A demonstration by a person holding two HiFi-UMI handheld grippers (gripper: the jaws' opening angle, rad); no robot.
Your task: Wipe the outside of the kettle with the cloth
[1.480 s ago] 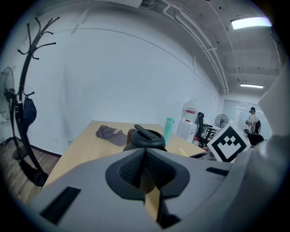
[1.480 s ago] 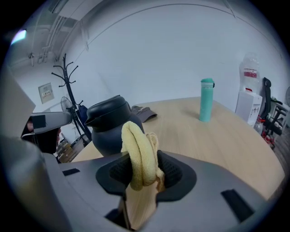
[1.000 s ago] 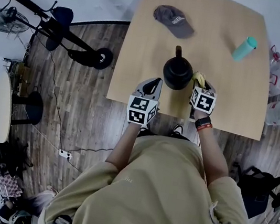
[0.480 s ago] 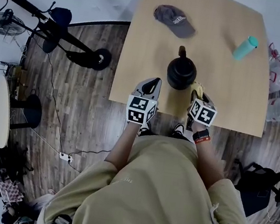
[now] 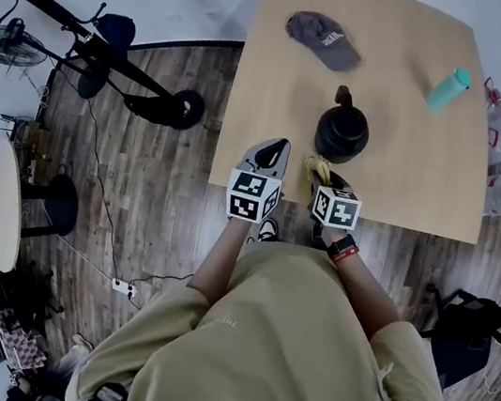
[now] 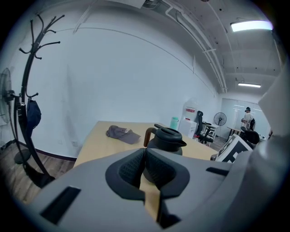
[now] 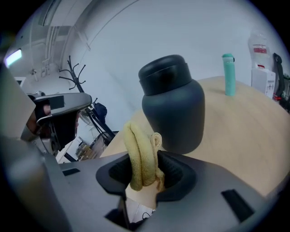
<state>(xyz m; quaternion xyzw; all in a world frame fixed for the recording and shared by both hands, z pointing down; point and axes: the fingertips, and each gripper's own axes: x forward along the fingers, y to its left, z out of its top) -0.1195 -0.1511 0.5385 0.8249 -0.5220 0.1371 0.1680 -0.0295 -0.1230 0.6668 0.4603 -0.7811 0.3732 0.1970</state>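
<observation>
Base of kettle (image 6: 166, 137) behind left gripper (image 6: 144, 152); lower end of cloth (image 7: 140, 149) within right gripper (image 7: 145, 168)

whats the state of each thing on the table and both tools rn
black kettle with brown handle: upright on the light wooden table, lid on
yellow cloth: bunched, gripped
grey cap: lying on the table
teal bottle: upright, capped
left tool: shut, empty
right tool: shut on the yellow cloth
</observation>
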